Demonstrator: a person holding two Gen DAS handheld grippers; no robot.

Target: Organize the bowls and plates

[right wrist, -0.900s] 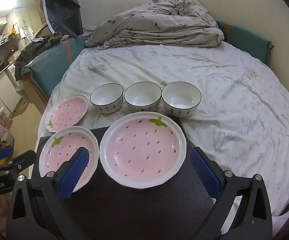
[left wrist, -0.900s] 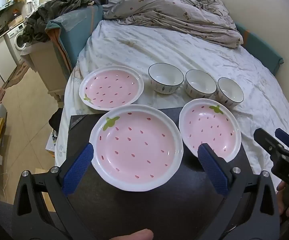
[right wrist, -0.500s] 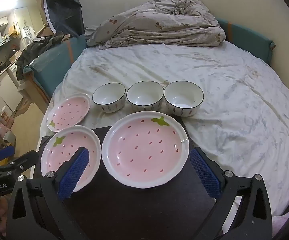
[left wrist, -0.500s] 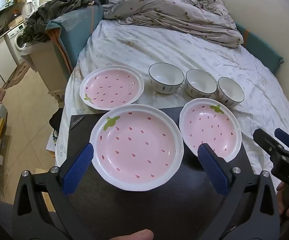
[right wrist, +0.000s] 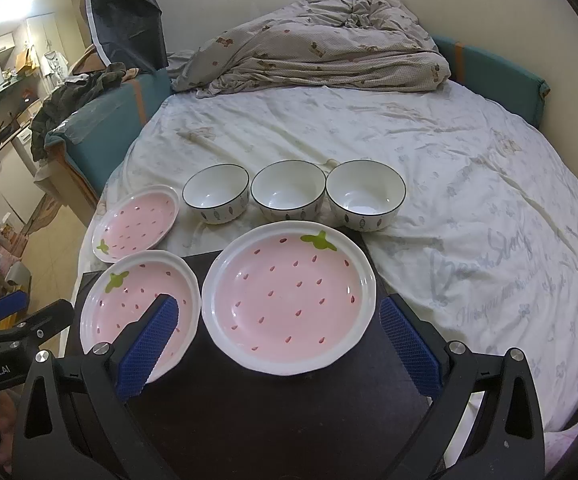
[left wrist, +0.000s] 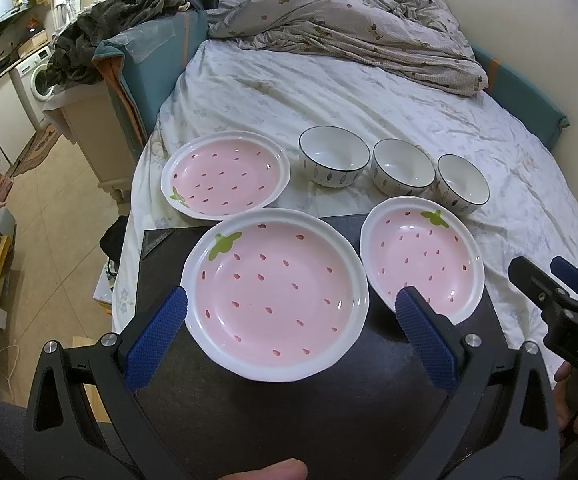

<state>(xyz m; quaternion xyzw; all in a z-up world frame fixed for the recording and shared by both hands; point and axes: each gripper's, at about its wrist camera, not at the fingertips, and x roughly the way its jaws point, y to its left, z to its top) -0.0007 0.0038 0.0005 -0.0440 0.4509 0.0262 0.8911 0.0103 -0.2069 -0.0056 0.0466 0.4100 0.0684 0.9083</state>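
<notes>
Black left claw [left wrist: 289,334] frame, blue textured pads [left wrist: 155,338], silver screws.

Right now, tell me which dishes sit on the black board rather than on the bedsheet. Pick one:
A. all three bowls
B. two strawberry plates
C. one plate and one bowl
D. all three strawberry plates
B: the two nearest strawberry plates rest on the black board, while the third plate and the three bowls sit on the bedsheet beyond it.

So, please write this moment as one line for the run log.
stage: start | left gripper: open, over plate | right gripper: open, over plate | held: nothing | bowls: three in row, unstacked
</notes>
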